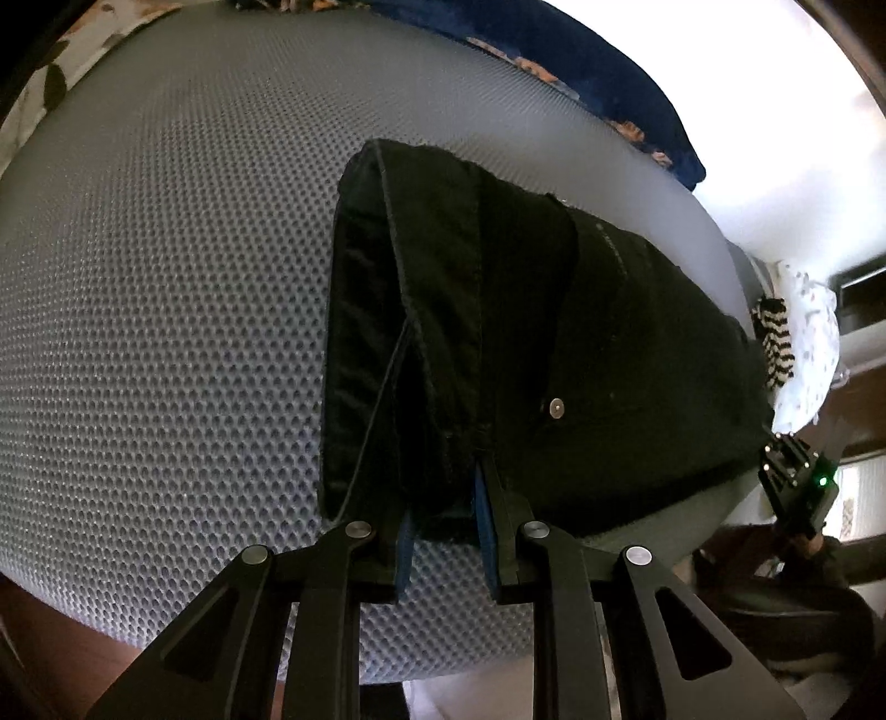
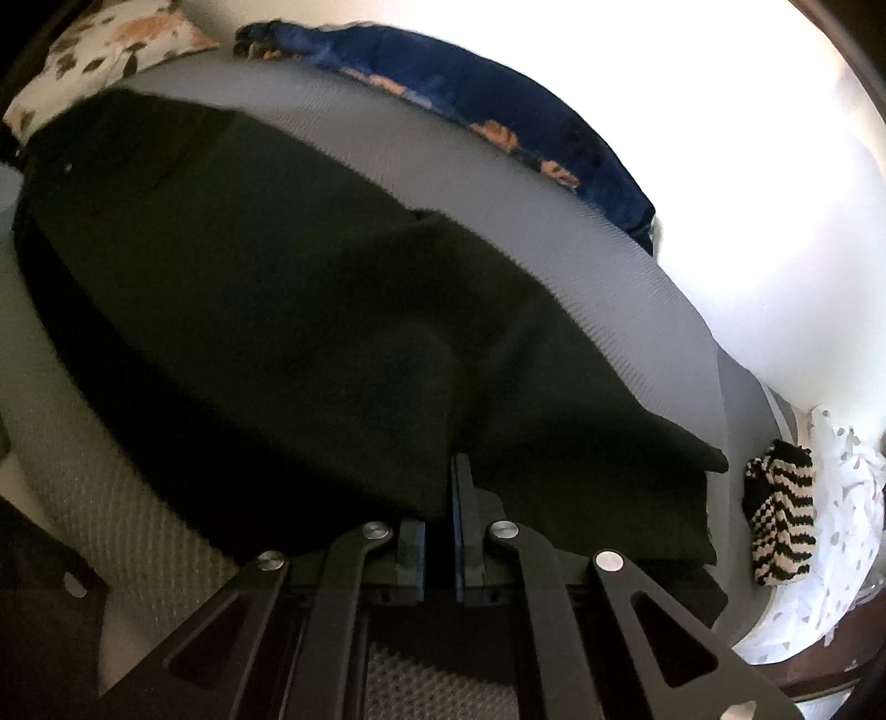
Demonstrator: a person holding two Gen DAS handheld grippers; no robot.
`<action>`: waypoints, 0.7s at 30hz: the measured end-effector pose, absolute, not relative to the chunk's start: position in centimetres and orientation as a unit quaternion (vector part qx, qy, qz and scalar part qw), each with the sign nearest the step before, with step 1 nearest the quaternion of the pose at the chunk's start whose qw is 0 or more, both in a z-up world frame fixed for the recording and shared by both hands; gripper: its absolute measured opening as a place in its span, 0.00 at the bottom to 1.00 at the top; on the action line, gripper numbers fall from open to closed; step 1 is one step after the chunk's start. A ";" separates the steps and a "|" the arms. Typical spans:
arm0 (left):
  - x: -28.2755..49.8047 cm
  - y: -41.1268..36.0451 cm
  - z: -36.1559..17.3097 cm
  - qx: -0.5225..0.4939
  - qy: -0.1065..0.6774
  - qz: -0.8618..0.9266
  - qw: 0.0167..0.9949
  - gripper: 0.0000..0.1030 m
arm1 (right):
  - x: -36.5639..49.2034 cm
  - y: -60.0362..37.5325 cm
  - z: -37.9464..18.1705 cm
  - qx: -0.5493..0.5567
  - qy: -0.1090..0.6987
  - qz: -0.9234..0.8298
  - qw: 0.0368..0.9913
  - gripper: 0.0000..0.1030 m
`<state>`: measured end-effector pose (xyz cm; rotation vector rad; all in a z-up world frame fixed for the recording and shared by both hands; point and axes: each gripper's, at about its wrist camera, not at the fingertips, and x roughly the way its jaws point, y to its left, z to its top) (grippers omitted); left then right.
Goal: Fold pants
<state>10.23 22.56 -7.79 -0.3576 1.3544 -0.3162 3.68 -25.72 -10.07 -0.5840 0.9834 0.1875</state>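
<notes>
Black pants [image 1: 554, 332] lie on a grey mesh mattress [image 1: 166, 277]. In the left wrist view the waistband end faces me, with a metal rivet [image 1: 555, 408] showing. My left gripper [image 1: 443, 531] is shut on the waistband edge, and dark cloth fills the gap between its blue pads. In the right wrist view the pants [image 2: 249, 277] stretch away to the upper left. My right gripper [image 2: 440, 531] is shut on a pinched fold of the leg cloth, which bunches up around the fingertips. The far leg end is hidden under that fold.
A blue flowered blanket [image 2: 498, 111] lines the mattress's far side, with a leaf-print pillow [image 2: 111, 39] at the far left. A black-and-white striped knit [image 2: 781, 520] and white printed cloth [image 2: 841, 526] lie at the right. The mattress edge is just below both grippers.
</notes>
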 end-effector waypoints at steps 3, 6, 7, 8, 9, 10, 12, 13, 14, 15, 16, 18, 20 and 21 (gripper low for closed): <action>9.1 22.7 -7.8 -0.156 0.621 -0.149 0.754 0.20 | 3.2 -25.7 -10.4 -0.267 0.473 0.094 0.834 0.05; 8.5 22.2 -8.4 -0.137 0.619 -0.148 0.759 0.21 | 3.1 -25.7 -11.6 -0.269 0.483 0.094 0.828 0.05; 8.4 21.9 -8.6 -0.138 0.618 -0.143 0.761 0.22 | 3.1 -25.6 -12.2 -0.272 0.484 0.093 0.827 0.05; 8.3 21.4 -8.6 -0.136 0.615 -0.138 0.765 0.24 | 3.0 -25.5 -12.3 -0.276 0.476 0.091 0.830 0.05; 8.1 20.8 -8.5 -0.134 0.611 -0.133 0.769 0.25 | 3.0 -25.5 -12.3 -0.276 0.474 0.090 0.831 0.05; 7.9 20.4 -8.3 -0.133 0.609 -0.127 0.771 0.26 | 3.1 -25.5 -12.2 -0.275 0.475 0.089 0.832 0.06; 7.2 20.0 -8.0 -0.122 0.604 -0.119 0.778 0.30 | 3.1 -25.6 -12.1 -0.267 0.474 0.085 0.835 0.07; 6.8 19.9 -7.7 -0.110 0.603 -0.112 0.782 0.34 | 2.9 -25.7 -12.1 -0.270 0.470 0.082 0.836 0.07; 6.3 19.5 -7.4 -0.095 0.602 -0.106 0.786 0.39 | 2.8 -25.7 -12.0 -0.273 0.467 0.078 0.837 0.13; 6.0 19.4 -7.2 -0.082 0.601 -0.099 0.789 0.39 | 2.7 -25.9 -11.9 -0.273 0.464 0.070 0.840 0.23; 5.6 19.3 -6.8 -0.068 0.600 -0.092 0.792 0.40 | 2.5 -26.2 -11.7 -0.268 0.462 0.065 0.843 0.27; 4.6 19.0 -6.0 -0.041 0.596 -0.075 0.799 0.40 | 2.2 -27.1 -11.3 -0.254 0.461 0.061 0.848 0.40; 4.5 18.9 -4.5 -0.004 0.573 -0.062 0.817 0.40 | 2.1 -28.3 -11.1 -0.239 0.463 0.049 0.852 0.41; 4.9 19.0 -3.7 0.014 0.556 -0.065 0.828 0.40 | 2.1 -29.0 -11.2 -0.229 0.467 0.040 0.853 0.44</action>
